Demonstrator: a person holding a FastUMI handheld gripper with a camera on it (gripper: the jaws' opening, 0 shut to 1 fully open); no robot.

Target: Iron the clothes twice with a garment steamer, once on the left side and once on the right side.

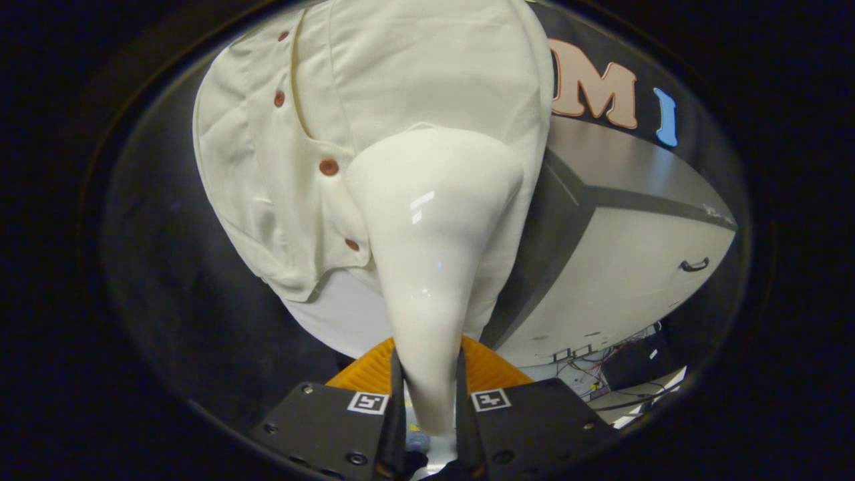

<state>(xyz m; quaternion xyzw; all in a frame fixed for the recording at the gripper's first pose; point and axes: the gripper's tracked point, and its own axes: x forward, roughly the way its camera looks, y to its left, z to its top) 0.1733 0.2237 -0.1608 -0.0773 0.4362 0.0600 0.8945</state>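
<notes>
Nearest the camera, the gripper [427,401] had its two fingers pinching one glossy white garment steamer [431,227] by its narrow handle, one finger pressing on each side. Each finger carried one small square black-and-white marker [368,402] on its top face, two markers in all. The steamer widened from the handle into a broad rounded head just ahead of the fingers, and that head lay against one cream shirt [374,107]. The shirt hung upright beyond the fingers, its front placket running down beside the steamer head. Four reddish-brown buttons [328,167] could be counted on the placket, the lowest just beside the steamer's neck. The shirt's hem hung loose below the head, with slight creases in the cloth on the far sleeve side. Further back, to the right of the shirt, stood one pale cabinet [628,267] with a single dark handle [695,265] on its front. Below it, a tangle of cables [594,367] lay on the floor.
</notes>
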